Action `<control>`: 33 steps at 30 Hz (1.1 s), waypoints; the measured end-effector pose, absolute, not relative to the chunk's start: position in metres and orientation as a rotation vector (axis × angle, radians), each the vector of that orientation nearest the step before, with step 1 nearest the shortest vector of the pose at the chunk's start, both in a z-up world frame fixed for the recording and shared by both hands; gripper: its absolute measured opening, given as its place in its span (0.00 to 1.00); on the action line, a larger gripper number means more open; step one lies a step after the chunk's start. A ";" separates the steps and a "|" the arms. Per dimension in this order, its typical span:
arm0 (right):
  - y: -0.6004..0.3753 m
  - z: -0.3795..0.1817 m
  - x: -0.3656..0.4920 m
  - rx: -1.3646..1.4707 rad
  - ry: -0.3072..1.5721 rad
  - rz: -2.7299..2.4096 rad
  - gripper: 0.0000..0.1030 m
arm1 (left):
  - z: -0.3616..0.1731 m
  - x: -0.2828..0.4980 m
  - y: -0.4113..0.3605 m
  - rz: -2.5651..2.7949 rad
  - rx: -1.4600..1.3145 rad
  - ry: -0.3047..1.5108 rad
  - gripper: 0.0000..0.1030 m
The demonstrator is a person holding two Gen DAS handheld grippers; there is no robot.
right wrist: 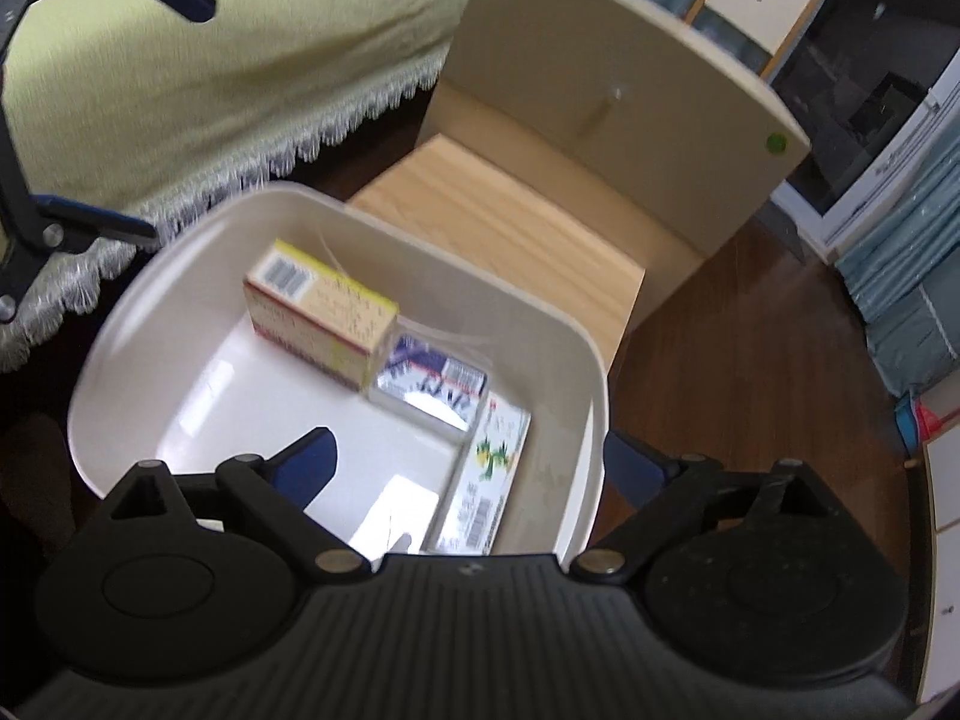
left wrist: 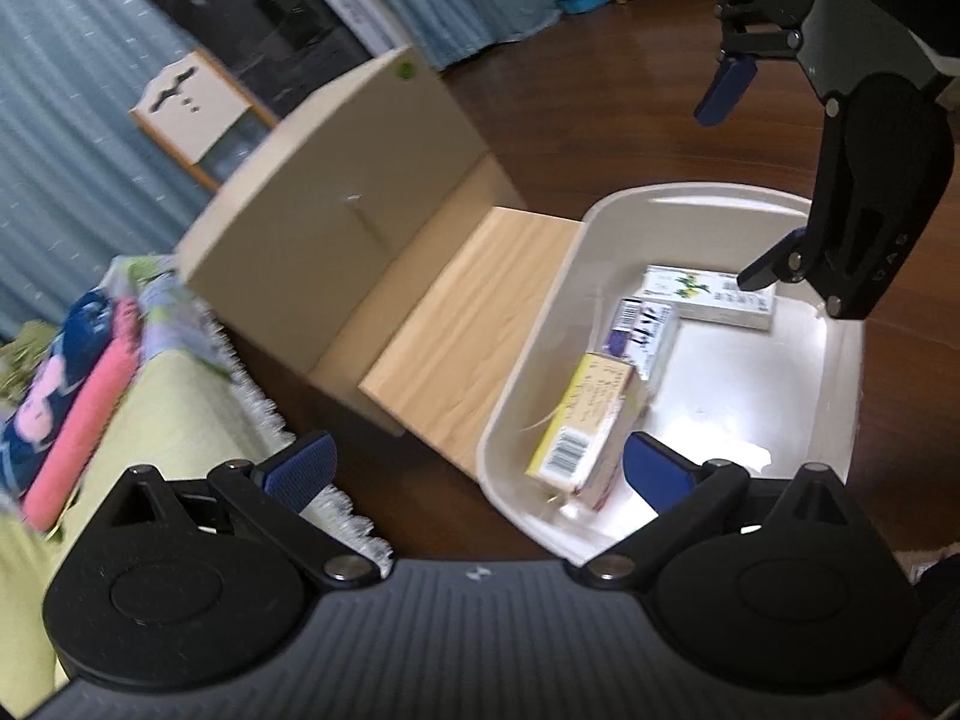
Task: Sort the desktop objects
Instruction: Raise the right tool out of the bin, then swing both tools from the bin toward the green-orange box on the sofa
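Hovering over white bin [left wrist: 528,420] holding three boxes: left gripper [left wrist: 474,468], right gripper [right wrist: 474,462], jaws apart, empty.

- On my left feed I see a dark wood floor [left wrist: 600,114] running out to 12 o'clock.
- Blue-grey curtains [left wrist: 72,96] hang at 10 o'clock, with a small white cabinet [left wrist: 192,108] in front of them.
- At 8 o'clock sits a bed under a yellow-green fringed cover [left wrist: 180,420], folded cloths [left wrist: 72,372] stacked on top.
- A dark window [right wrist: 870,90] fills my right feed's 2 o'clock.
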State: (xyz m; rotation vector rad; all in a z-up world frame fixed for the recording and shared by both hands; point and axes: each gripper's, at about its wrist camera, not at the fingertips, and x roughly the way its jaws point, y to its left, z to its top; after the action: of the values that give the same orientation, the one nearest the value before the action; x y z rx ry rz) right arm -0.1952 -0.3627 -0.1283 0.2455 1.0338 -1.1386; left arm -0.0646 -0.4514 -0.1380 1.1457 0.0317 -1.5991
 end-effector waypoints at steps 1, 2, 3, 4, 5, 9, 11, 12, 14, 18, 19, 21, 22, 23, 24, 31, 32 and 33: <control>-0.362 -0.122 -0.194 0.244 1.017 -1.141 0.92 | -0.131 -0.062 -0.448 -1.584 1.130 0.035 1.00; -0.361 -0.116 -0.192 0.250 0.995 -1.142 0.92 | -0.123 -0.060 -0.443 -1.566 1.113 0.036 1.00; -0.361 -0.109 -0.190 0.257 0.972 -1.140 0.92 | -0.115 -0.057 -0.438 -1.547 1.096 0.039 1.00; -0.361 -0.103 -0.187 0.263 0.949 -1.138 0.92 | -0.107 -0.054 -0.434 -1.527 1.079 0.042 1.00; -0.361 -0.097 -0.184 0.264 0.928 -1.133 0.93 | -0.100 -0.051 -0.428 -1.505 1.063 0.044 1.00; -0.361 -0.074 -0.168 0.262 0.860 -1.097 0.94 | -0.071 -0.035 -0.404 -1.402 1.006 0.056 1.00; -0.360 -0.062 -0.157 0.258 0.828 -1.075 0.94 | -0.059 -0.025 -0.391 -1.349 0.970 0.072 1.00; -0.359 -0.057 -0.152 0.253 0.812 -1.065 0.94 | -0.053 -0.019 -0.383 -1.324 0.949 0.084 1.00; -0.358 -0.046 -0.142 0.247 0.779 -1.043 0.94 | -0.042 -0.007 -0.368 -1.278 0.904 0.115 1.00; -0.349 -0.023 -0.117 0.240 0.718 -0.979 0.95 | -0.027 0.015 -0.335 -1.185 0.853 0.170 1.00; -0.347 -0.018 -0.110 0.232 0.707 -0.961 0.95 | -0.025 0.020 -0.326 -1.158 0.845 0.178 1.00; -0.341 -0.008 -0.096 0.219 0.688 -0.924 0.96 | -0.020 0.030 -0.306 -1.108 0.822 0.203 1.00; -0.338 -0.004 -0.088 0.217 0.679 -0.901 0.96 | -0.018 0.036 -0.296 -1.084 0.806 0.215 1.00; -0.336 0.000 -0.080 0.215 0.671 -0.876 0.96 | -0.017 0.040 -0.285 -1.057 0.793 0.228 1.00; -0.333 0.004 -0.072 0.211 0.664 -0.852 0.96 | -0.016 0.045 -0.274 -1.031 0.779 0.241 1.00; -0.311 0.024 -0.015 0.198 0.621 -0.675 0.96 | -0.014 0.075 -0.200 -0.826 0.690 0.325 1.00; -0.306 0.026 -0.006 0.187 0.621 -0.648 0.96 | -0.014 0.078 -0.189 -0.795 0.679 0.337 1.00; -0.301 0.026 0.003 0.174 0.624 -0.621 0.96 | -0.014 0.082 -0.177 -0.763 0.667 0.349 1.00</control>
State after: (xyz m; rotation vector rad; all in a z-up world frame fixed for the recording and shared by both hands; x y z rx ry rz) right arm 0.0027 -0.3010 0.0264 0.1735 0.6238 -0.6208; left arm 0.0821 -0.1773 -0.0145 0.6673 0.3486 -0.7632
